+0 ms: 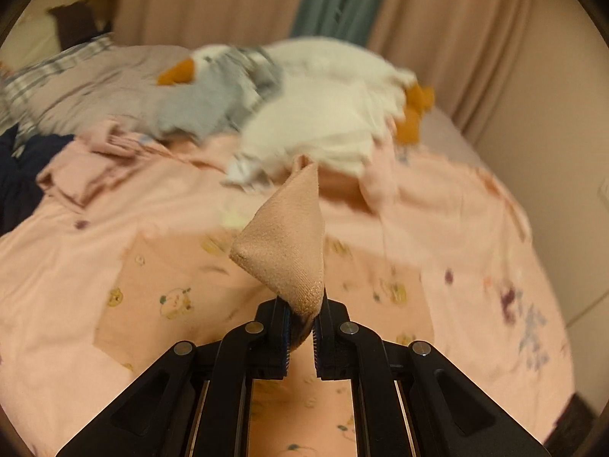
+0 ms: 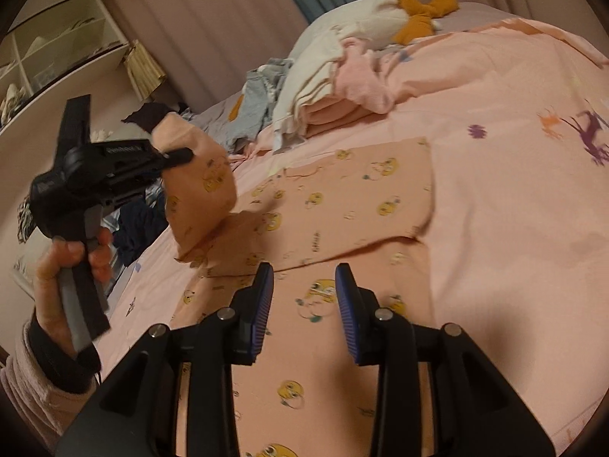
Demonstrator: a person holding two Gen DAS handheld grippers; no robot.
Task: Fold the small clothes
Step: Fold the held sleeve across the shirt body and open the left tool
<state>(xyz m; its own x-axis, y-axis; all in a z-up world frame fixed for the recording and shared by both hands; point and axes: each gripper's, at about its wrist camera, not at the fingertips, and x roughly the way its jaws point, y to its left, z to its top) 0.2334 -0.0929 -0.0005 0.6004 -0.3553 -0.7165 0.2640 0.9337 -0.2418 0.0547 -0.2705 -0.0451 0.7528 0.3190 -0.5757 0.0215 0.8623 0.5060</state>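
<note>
Peach printed garment (image 2: 342, 198) lies flat on the bedsheet (image 2: 514, 209). Left gripper (image 1: 302, 327) grasps its lifted corner; right gripper (image 2: 304, 304) hovers above it, released.

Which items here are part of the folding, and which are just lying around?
In use:
peach garment, a corner lifted
left gripper, shut on that corner
right gripper, open above it

Lying about:
plush goose
navy clothes
pink clothes
shelf
</note>
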